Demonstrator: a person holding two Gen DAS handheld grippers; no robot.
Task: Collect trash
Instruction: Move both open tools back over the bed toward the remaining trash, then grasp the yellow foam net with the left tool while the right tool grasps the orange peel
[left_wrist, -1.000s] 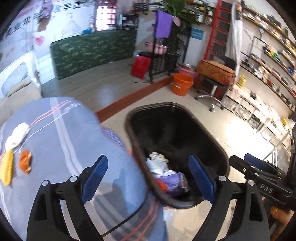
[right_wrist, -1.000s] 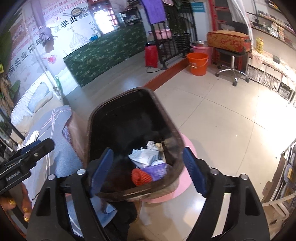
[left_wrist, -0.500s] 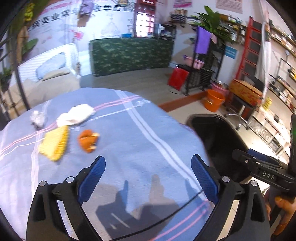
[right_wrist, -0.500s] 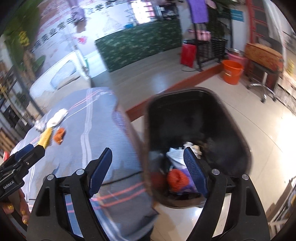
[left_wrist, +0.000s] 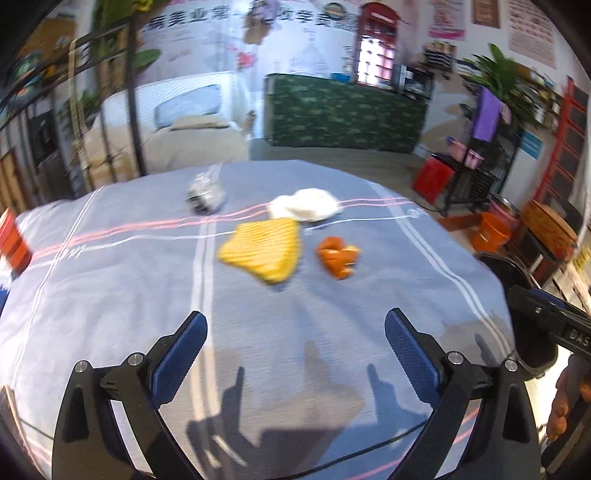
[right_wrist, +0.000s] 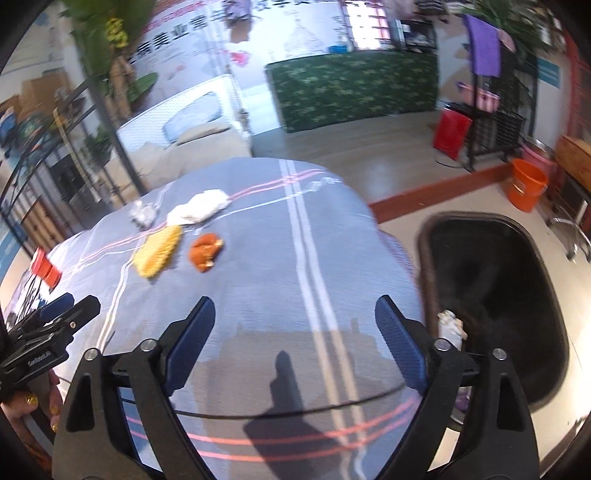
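Note:
On the grey-blue striped tablecloth (left_wrist: 147, 280) lie a yellow ribbed piece (left_wrist: 262, 248), an orange scrap (left_wrist: 338, 256), a white crumpled tissue (left_wrist: 304, 205) and a clear crumpled wrapper (left_wrist: 205, 192). They also show in the right wrist view: the yellow piece (right_wrist: 157, 251), the orange scrap (right_wrist: 205, 252), the tissue (right_wrist: 199, 212), the wrapper (right_wrist: 142, 216). My left gripper (left_wrist: 293, 349) is open and empty over the near cloth. My right gripper (right_wrist: 293, 341) is open and empty. The black trash bin (right_wrist: 491, 295) stands right of the table with trash inside.
A red object (left_wrist: 13, 242) sits at the table's left edge. An orange bucket (right_wrist: 526, 186), a red bag (right_wrist: 452, 129) and a black rack (right_wrist: 495, 122) stand on the floor beyond. A green-covered counter (left_wrist: 343, 112) and a white sofa (left_wrist: 184, 125) are at the back.
Both grippers have swung left from the bin to the table. The trash on the cloth is now central in the left view; the bin has slid to the right edge.

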